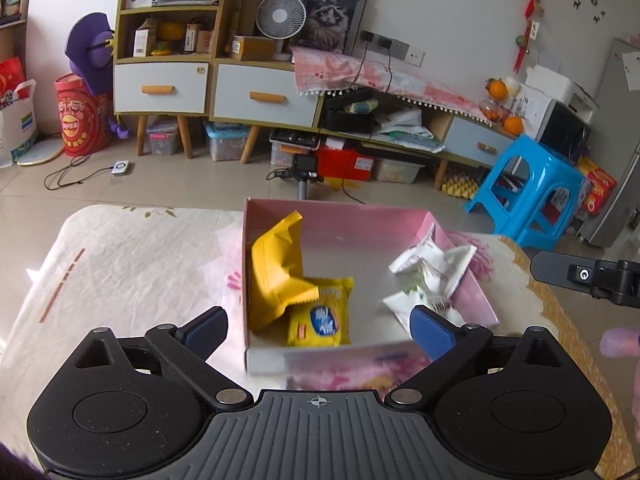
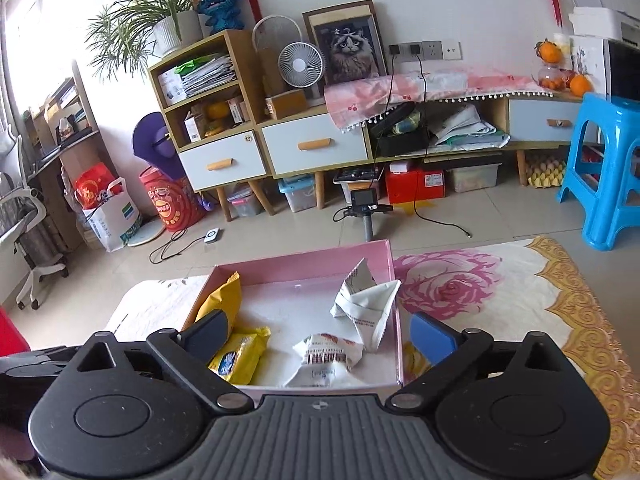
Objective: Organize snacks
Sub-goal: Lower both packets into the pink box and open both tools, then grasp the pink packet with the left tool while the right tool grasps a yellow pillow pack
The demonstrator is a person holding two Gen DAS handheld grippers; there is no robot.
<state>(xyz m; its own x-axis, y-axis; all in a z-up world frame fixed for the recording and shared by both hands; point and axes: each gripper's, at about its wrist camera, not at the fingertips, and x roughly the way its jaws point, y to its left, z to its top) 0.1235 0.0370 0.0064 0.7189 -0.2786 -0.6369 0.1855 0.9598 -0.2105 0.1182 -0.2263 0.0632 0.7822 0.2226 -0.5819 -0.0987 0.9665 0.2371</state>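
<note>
A shallow pink box [image 1: 336,212] [image 2: 304,264] stands on the cloth-covered table. Its left side holds two yellow snack packets [image 1: 276,272] [image 2: 236,354], one leaning on the wall and one flat. Its right side holds white snack packets [image 1: 432,268] [image 2: 366,304]. My left gripper [image 1: 318,330] hovers open above the box's near wall, nothing between its blue pads. My right gripper [image 2: 316,336] also stands open over the near part of the box, empty. Part of the right gripper [image 1: 584,276] shows at the left view's right edge.
The table wears a floral tablecloth [image 2: 480,292] with free room left and right of the box. Beyond the far edge are a tripod camera [image 2: 366,204], a blue stool [image 2: 608,168], low cabinets [image 2: 316,148] and storage bins on the floor.
</note>
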